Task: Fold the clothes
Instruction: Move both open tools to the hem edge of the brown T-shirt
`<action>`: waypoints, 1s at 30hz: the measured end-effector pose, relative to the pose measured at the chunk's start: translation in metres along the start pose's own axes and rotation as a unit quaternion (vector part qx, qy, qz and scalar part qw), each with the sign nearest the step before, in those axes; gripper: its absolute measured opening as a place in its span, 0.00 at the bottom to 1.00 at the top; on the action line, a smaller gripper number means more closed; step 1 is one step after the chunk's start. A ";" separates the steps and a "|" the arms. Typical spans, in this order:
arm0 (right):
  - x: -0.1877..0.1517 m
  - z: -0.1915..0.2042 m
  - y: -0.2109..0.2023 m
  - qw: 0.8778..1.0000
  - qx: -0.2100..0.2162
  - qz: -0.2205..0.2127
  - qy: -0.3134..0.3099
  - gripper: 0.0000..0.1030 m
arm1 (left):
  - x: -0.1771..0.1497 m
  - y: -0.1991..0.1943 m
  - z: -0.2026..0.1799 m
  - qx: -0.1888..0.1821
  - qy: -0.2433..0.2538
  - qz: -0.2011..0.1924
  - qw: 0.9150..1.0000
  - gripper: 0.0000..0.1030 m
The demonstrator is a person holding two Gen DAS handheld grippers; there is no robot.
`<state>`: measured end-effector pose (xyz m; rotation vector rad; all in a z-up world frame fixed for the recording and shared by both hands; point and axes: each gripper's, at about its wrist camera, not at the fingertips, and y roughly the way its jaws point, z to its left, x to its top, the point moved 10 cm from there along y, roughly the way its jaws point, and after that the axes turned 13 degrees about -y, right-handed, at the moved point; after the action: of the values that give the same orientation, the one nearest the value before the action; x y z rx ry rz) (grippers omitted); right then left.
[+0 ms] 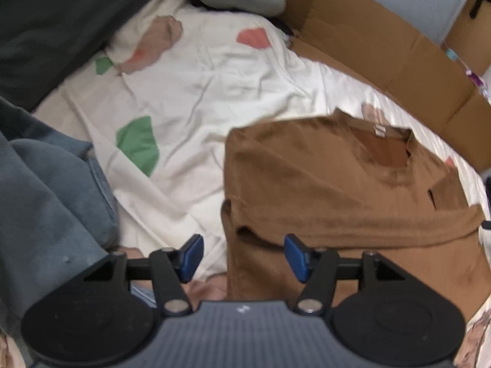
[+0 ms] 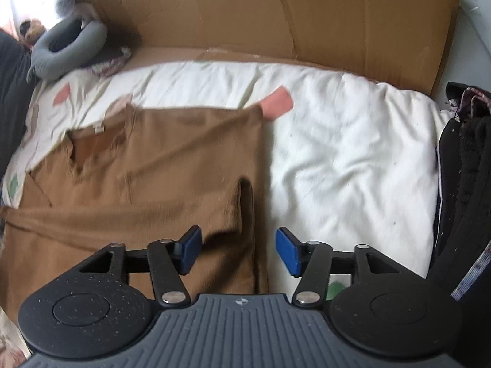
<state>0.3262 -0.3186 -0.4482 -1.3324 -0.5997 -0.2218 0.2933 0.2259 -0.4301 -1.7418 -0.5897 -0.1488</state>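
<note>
A brown T-shirt (image 1: 337, 184) lies partly folded on a white bedsheet (image 1: 199, 92) with coloured patches, collar at the far end. My left gripper (image 1: 244, 256) hovers over the shirt's near left edge, blue pads apart, brown cloth lying under the gap but not pinched. In the right wrist view the same brown T-shirt (image 2: 147, 178) fills the left half, with a dark fold along its right edge. My right gripper (image 2: 239, 250) stands open above that right edge, nothing pressed between its pads.
Flattened cardboard (image 2: 276, 15) stands along the far side of the bed. A grey-blue garment pile (image 1: 46, 199) lies at the left, a grey neck pillow (image 2: 61, 52) at the far left corner, and dark clothes (image 2: 463, 184) at the right edge.
</note>
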 end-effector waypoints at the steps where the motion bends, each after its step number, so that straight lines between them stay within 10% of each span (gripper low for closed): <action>1: -0.002 0.002 0.001 1.000 -0.002 0.002 -0.004 0.65 | -0.002 0.003 0.000 0.002 0.007 0.003 1.000 0.59; 15: -0.014 0.013 0.034 0.993 -0.053 0.048 -0.092 0.74 | -0.018 0.041 0.003 0.048 0.078 0.033 0.995 0.61; 30: 0.014 -0.005 0.047 0.992 -0.089 0.022 -0.087 0.73 | 0.016 0.055 -0.008 0.062 0.106 -0.017 0.992 0.61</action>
<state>0.3624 -0.3095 -0.4812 -1.5467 -0.7088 -0.1249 0.3343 0.2160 -0.4698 -1.5721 -0.4630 -0.3103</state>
